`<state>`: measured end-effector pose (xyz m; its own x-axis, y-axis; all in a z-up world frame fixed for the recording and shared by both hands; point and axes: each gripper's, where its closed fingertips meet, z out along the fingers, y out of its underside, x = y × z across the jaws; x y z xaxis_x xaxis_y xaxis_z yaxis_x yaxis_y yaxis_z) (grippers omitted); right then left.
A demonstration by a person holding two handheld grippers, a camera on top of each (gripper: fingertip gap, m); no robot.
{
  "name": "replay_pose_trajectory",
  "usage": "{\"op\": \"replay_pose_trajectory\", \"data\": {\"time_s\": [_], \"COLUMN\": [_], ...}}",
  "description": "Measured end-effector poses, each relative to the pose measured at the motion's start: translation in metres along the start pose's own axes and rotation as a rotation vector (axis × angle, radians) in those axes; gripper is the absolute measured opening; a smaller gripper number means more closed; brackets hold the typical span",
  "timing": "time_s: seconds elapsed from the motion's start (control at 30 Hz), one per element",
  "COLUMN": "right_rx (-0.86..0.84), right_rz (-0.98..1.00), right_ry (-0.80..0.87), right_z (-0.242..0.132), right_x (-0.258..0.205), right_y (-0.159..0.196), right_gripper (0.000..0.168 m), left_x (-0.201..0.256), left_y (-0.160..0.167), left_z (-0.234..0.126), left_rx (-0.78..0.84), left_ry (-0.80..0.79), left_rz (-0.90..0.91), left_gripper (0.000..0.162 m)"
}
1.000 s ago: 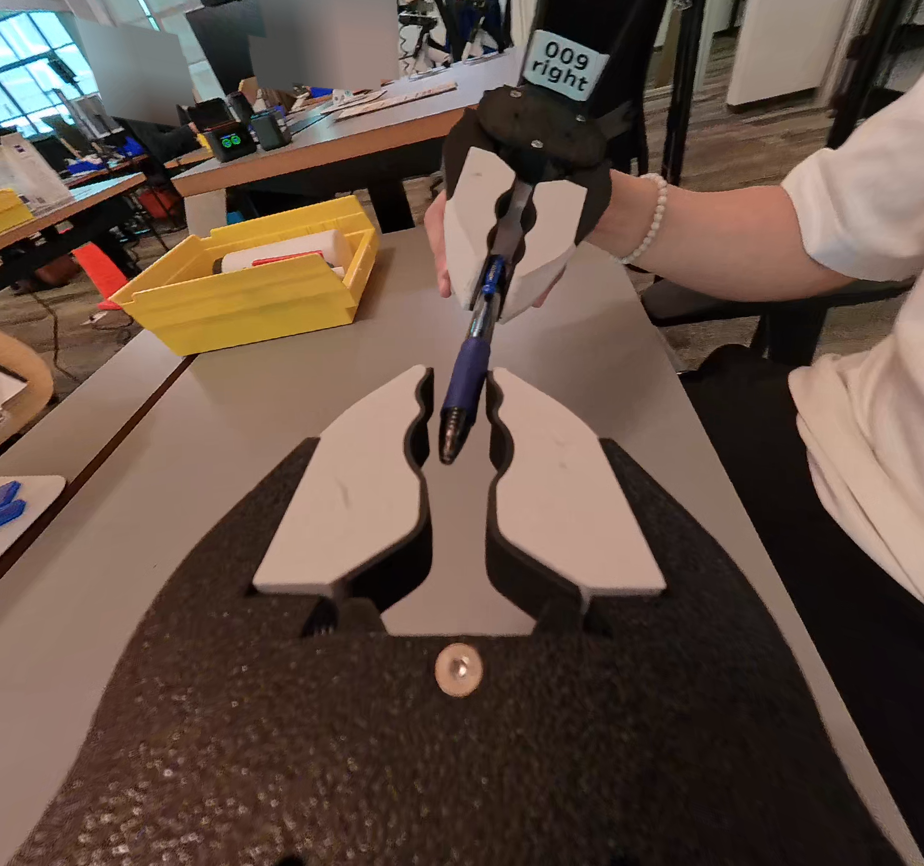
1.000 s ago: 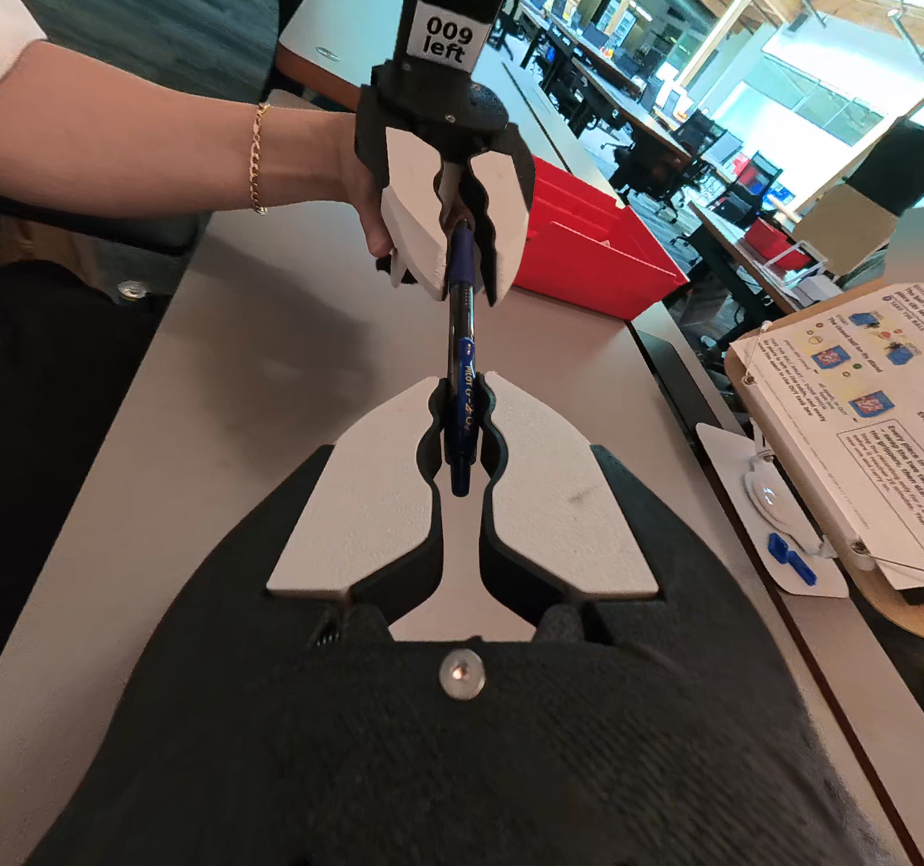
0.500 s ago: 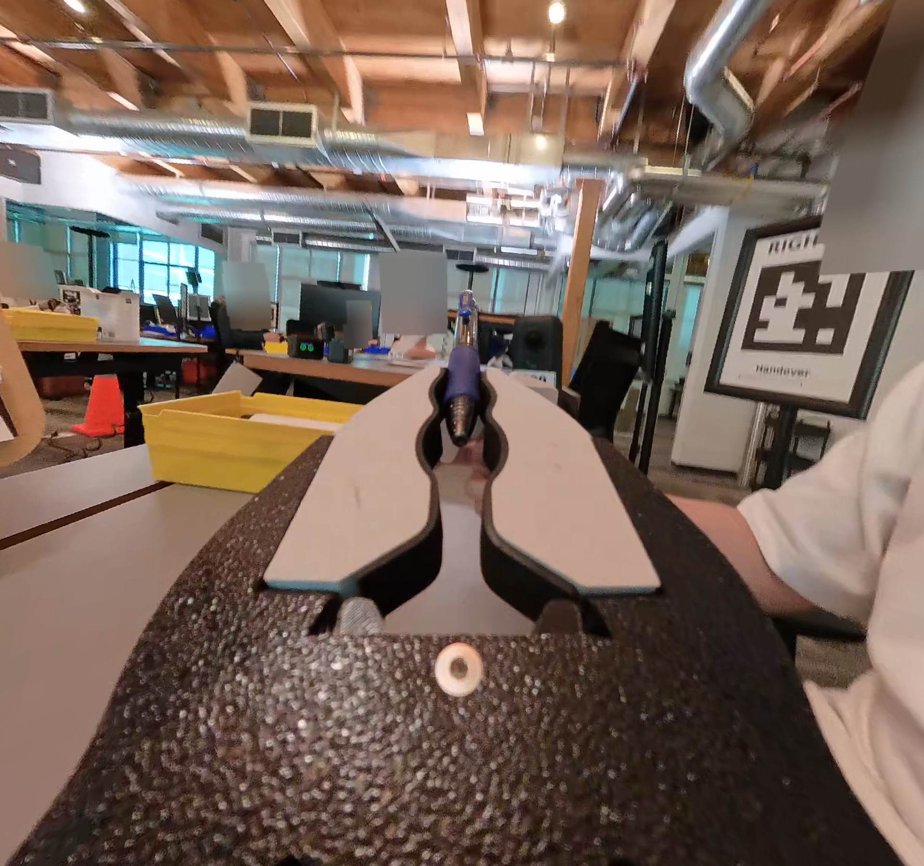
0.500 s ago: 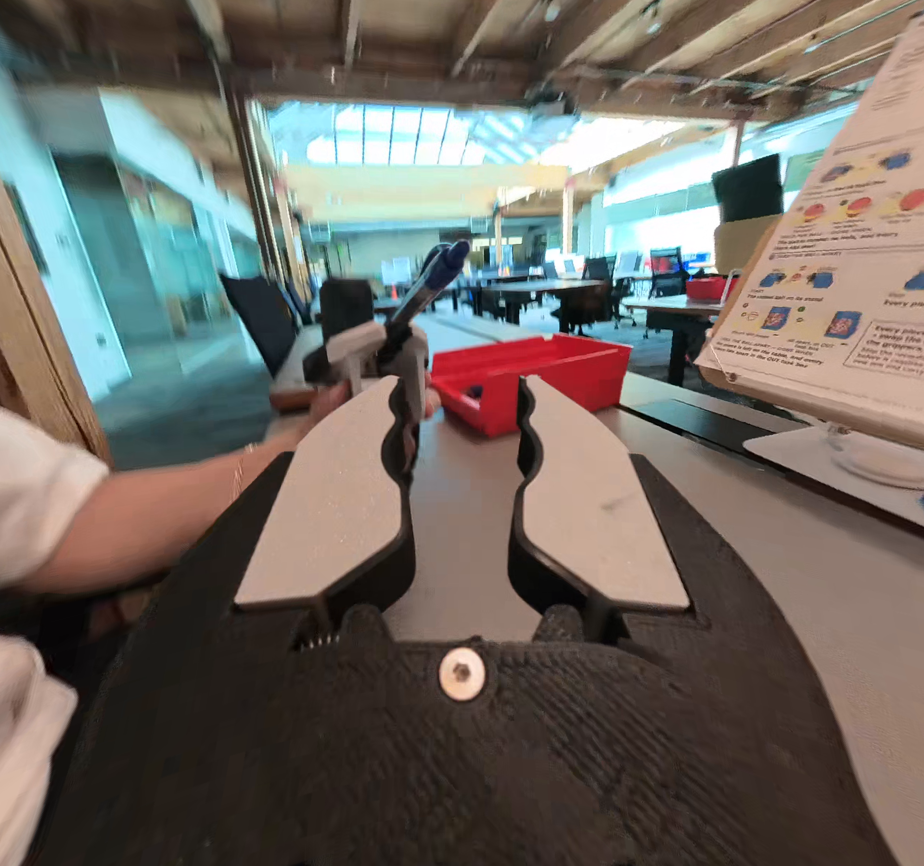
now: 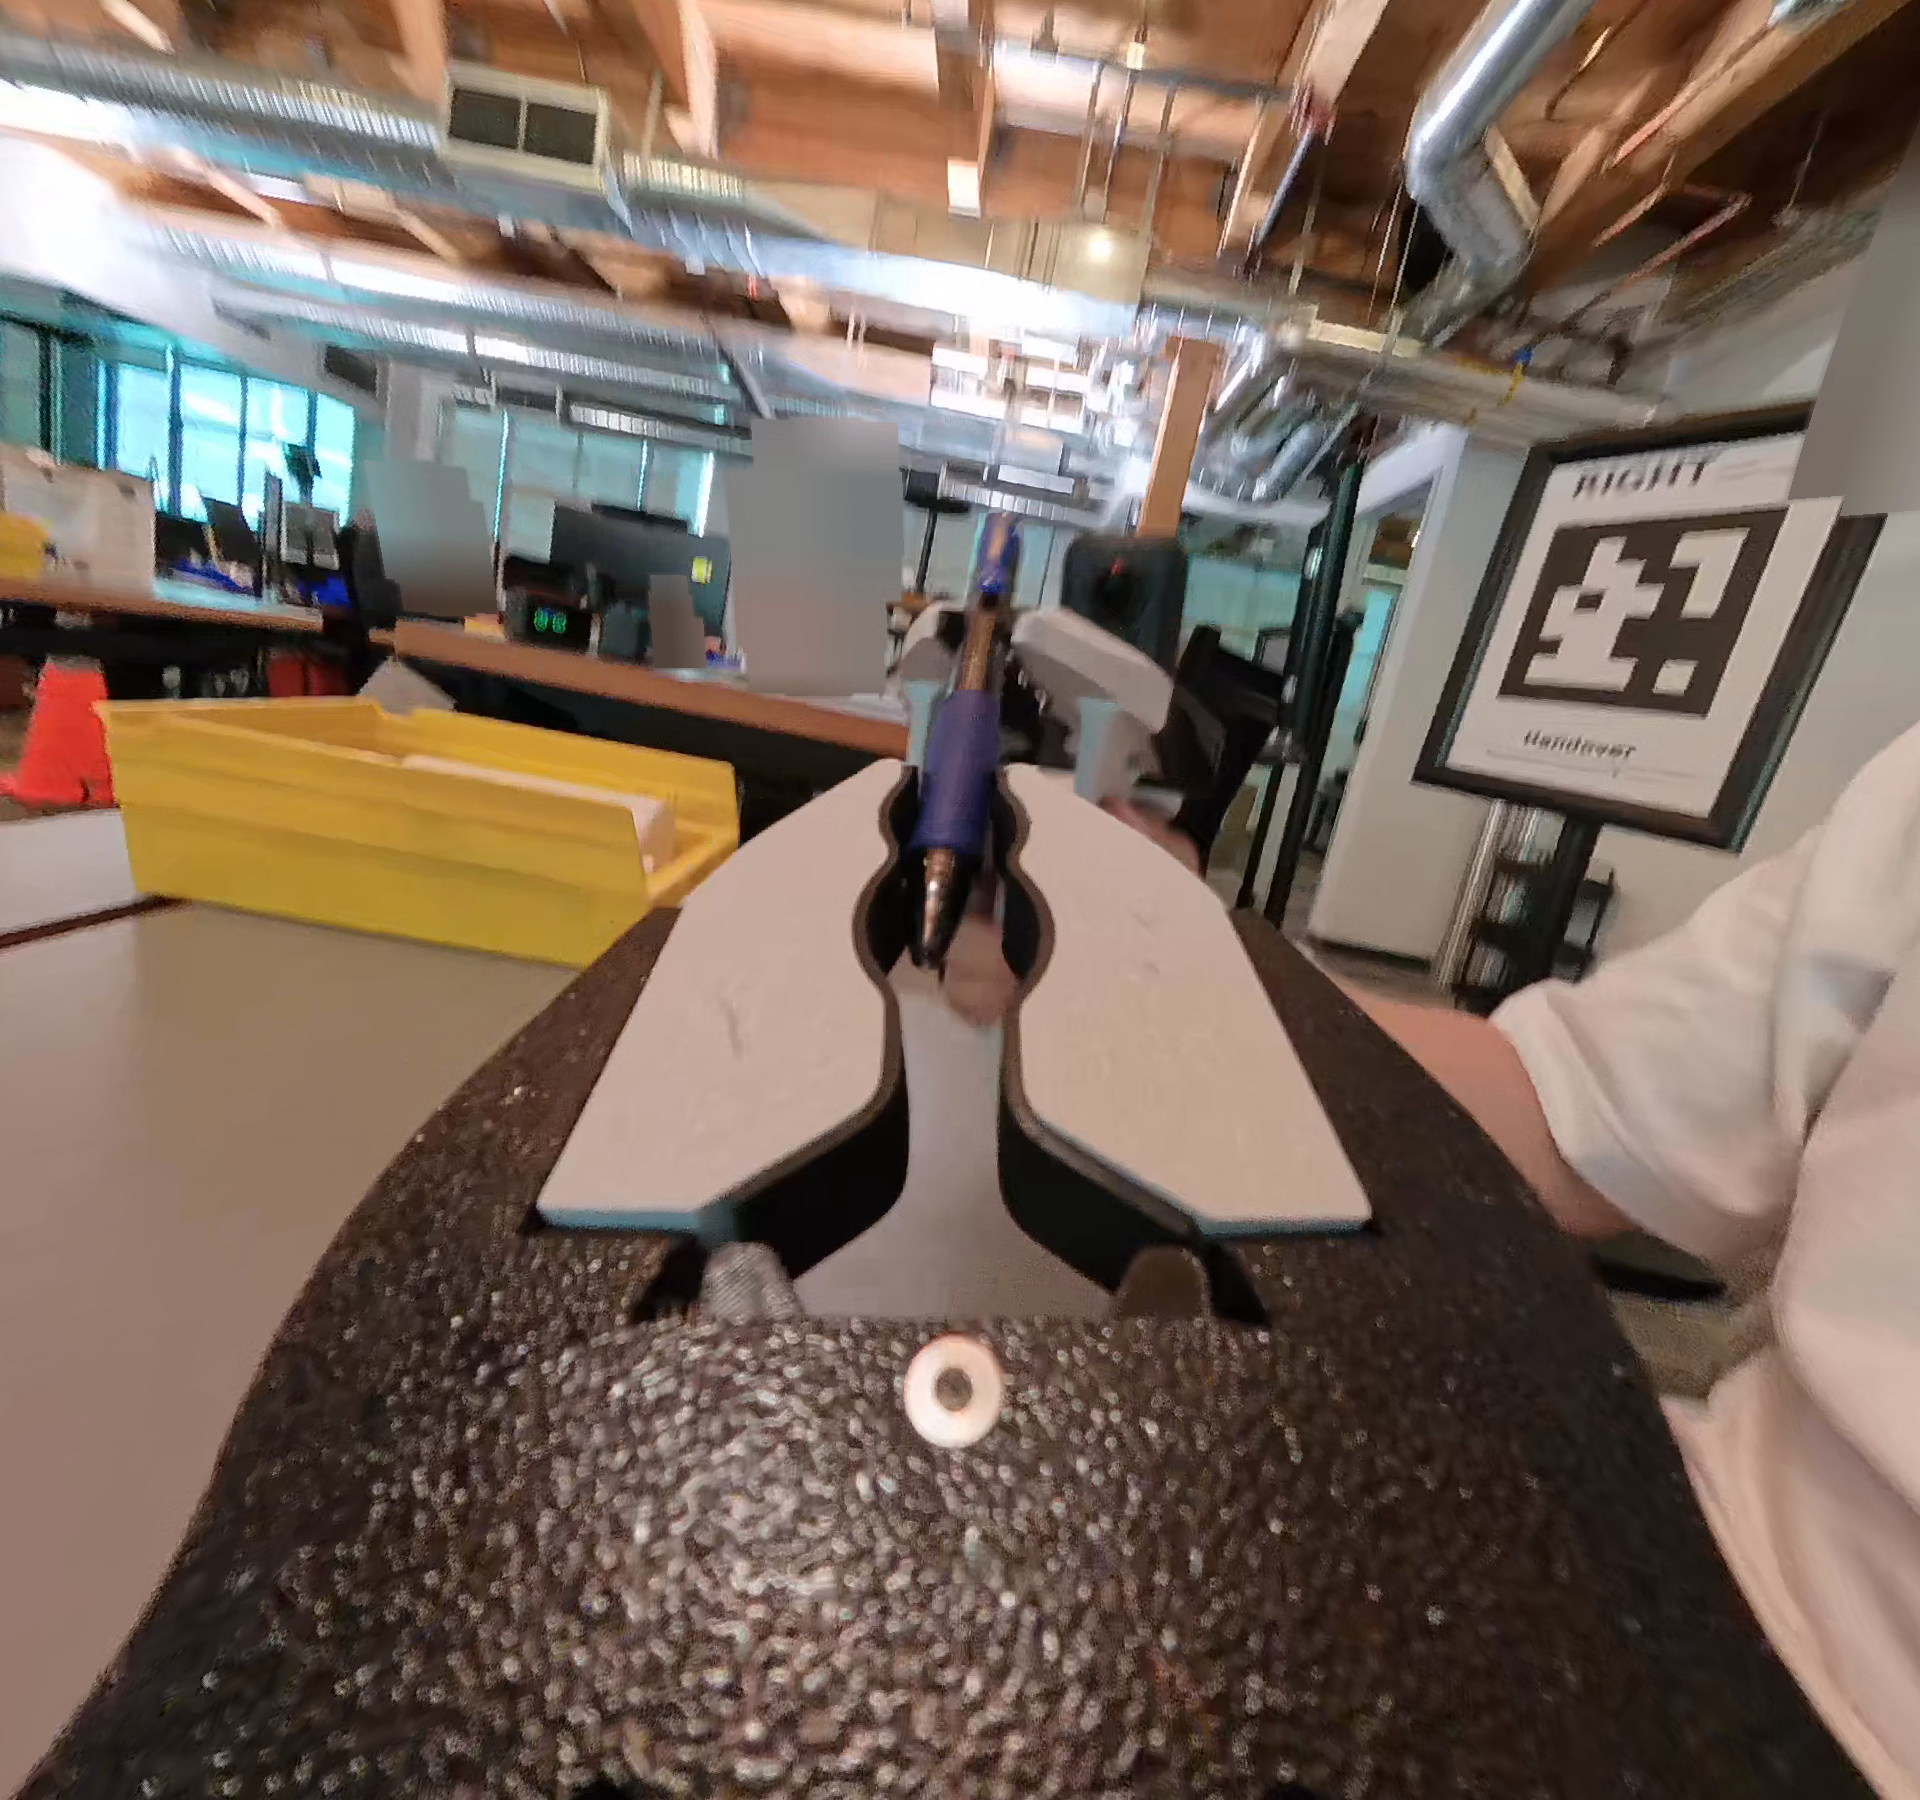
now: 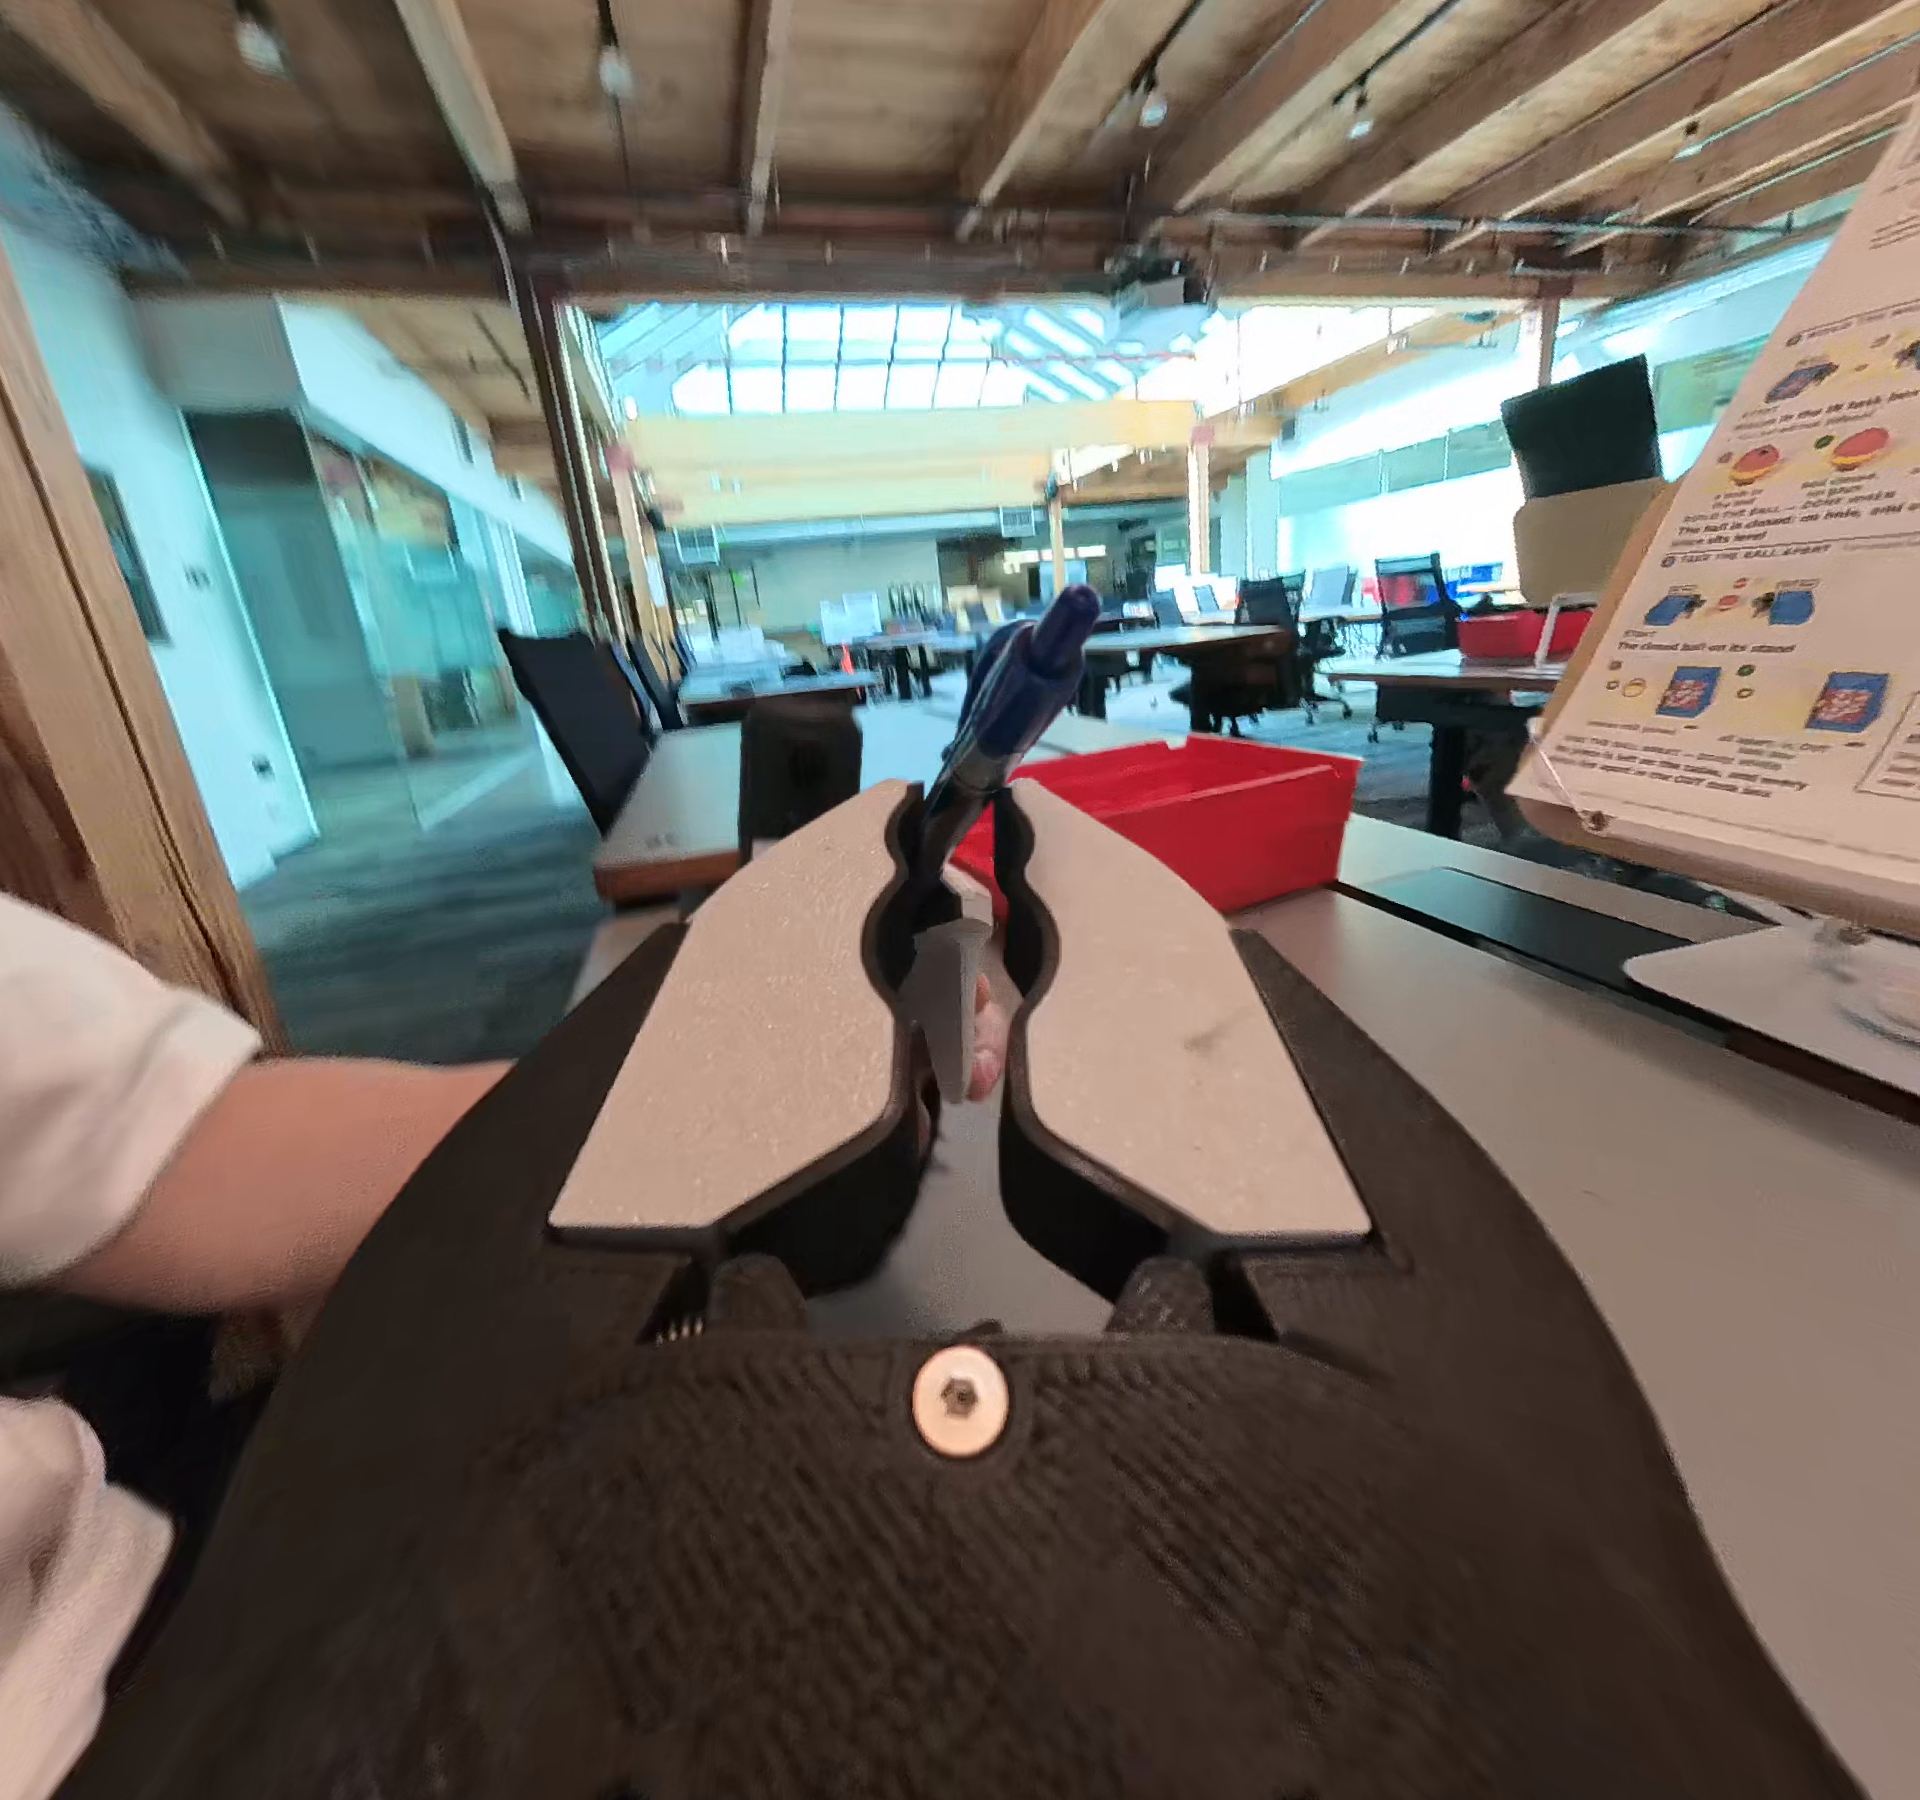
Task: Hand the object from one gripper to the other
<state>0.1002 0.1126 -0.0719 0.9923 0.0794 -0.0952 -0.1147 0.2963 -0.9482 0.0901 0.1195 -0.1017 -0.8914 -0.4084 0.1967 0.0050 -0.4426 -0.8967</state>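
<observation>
Grey table [image 5: 260,1075]: fills the lower left of the left wrist view and runs along the right side of the right wrist view. Framed black-and-white marker board [image 5: 1631,638]: stands on a post off the table, far right, well apart from the grippers. Printed instruction sheet [image 6: 1766,659]: propped at a tilt on a stand at the table's right edge. Yellow bin [image 5: 364,815]: on the table, left of the left gripper, with a white item lying inside. Red bin [image 6: 1195,805]: on the table beyond the right gripper's tips. White sleeve [image 5: 1714,1023]: the person's, at the right edge of the left wrist view. Left gripper [image 5: 956,815]: raised above the table and clenched on the pen's blue rubber grip, the writing tip pointing back between the fingers toward the camera. Right gripper [image 6: 958,805]: facing the left one, its fingers drawn narrow about the pen's upper barrel; whether both pads press on it cannot be told. Pen [image 5: 956,774]: blue, held in the air between the two grippers, slanting upward, its clip end rising above the right gripper's tips.
</observation>
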Motion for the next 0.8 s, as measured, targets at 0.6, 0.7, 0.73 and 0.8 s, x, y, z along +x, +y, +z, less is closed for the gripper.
{"op": "replay_pose_trajectory", "data": {"time_s": [0.6,0.7,0.73,0.8], "right_rx": [-0.41,-0.411,-0.413,-0.405], "right_rz": [-0.679,-0.706,-0.704,-0.707], "right_ry": [0.482,0.497,0.502,0.506], "right_z": [0.004,0.007,0.007,0.009], "right_x": [0.033,0.03,0.03,0.028], "right_y": [0.036,0.037,0.037,0.038], "right_gripper": [0.01,0.01,0.01,0.01], "left_x": [-0.003,-0.009,-0.01,-0.013], "left_y": [-0.012,-0.009,-0.007,-0.003], "left_z": [0.021,0.019,0.019,0.018], "left_rx": [-0.358,-0.359,-0.362,-0.369], "left_ry": [-0.514,-0.59,-0.595,-0.617], "left_rz": [0.604,0.595,0.574,0.545], "left_gripper": [0.03,0.026,0.024,0.022]}}
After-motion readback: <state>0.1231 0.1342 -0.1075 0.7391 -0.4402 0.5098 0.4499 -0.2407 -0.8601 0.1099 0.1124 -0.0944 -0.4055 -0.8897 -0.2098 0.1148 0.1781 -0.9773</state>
